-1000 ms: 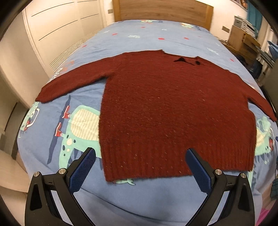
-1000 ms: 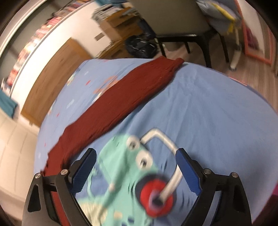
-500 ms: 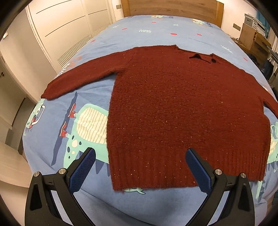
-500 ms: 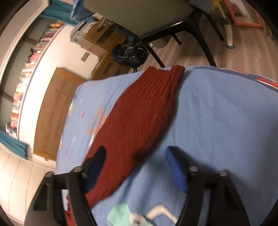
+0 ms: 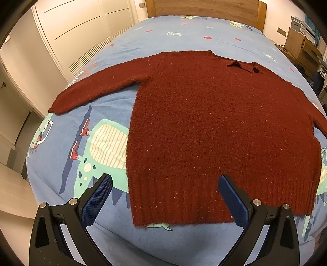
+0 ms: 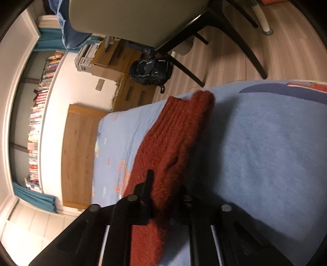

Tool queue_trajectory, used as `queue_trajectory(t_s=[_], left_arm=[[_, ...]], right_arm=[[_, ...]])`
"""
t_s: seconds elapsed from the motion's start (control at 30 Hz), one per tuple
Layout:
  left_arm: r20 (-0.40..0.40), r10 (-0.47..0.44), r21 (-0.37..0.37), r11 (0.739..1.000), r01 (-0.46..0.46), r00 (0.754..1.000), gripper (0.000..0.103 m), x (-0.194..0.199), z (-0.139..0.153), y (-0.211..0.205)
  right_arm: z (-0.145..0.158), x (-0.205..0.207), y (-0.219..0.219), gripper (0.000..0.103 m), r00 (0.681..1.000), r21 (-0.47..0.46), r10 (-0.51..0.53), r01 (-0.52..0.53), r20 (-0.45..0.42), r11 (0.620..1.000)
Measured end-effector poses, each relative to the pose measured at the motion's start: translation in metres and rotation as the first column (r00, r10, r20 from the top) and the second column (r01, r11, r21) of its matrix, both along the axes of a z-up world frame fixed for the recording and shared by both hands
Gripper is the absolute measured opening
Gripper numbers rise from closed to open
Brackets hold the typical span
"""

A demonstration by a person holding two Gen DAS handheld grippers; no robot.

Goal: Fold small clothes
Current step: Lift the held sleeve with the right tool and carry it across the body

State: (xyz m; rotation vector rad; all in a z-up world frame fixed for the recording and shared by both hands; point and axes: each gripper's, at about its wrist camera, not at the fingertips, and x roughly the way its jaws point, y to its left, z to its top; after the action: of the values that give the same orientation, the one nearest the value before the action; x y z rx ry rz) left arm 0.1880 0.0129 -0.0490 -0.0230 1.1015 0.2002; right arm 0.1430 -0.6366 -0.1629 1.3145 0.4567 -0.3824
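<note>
A dark red knitted sweater lies flat on the blue cartoon-print bed cover, both sleeves spread out, collar at the far side. My left gripper is open and empty, hovering over the sweater's hem near the bed's front edge. In the right wrist view the sweater's right sleeve runs to the bed's edge, cuff at the far end. My right gripper is shut on this sleeve, its jaws pinching the knit partway along it.
A wooden headboard stands at the bed's far end and white wardrobe doors on the left. Right of the bed are a chair, a black backpack, wooden drawers and wood floor.
My right gripper moved along the sleeve and closed on it; it was open before. My left gripper drifted slightly closer over the hem and stayed open.
</note>
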Motion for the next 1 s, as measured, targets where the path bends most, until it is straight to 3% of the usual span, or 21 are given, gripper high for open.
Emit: queue_trajectory(t_s=[0.33,0.5,0.77,1.0], left_arm=[[0.018,0.037,-0.086,0.996,-0.035,0.999,0.102,-0.006,0.003,0.014],[0.03,0.049,-0.123,0.991,-0.045,0.998,0.102,-0.012,0.007,0.024],[0.038,0.094,-0.185,0.979,-0.086,0.995,0.102,-0.025,0.006,0.052],[0.042,0.144,-0.235,0.963,-0.131,0.989,0.102,-0.041,0.003,0.087]], right_arm=[[0.053,0.038,0.03,0.009,0.989,-0.074,0.137,-0.132,0.065,0.989],[0.072,0.067,0.071,0.009,0.97,-0.041,0.207,-0.204,0.126,0.978],[0.101,0.12,0.175,0.009,0.912,-0.007,0.361,-0.366,0.194,0.93],[0.117,0.17,0.281,0.009,0.839,0.02,0.498,-0.514,0.221,0.858]])
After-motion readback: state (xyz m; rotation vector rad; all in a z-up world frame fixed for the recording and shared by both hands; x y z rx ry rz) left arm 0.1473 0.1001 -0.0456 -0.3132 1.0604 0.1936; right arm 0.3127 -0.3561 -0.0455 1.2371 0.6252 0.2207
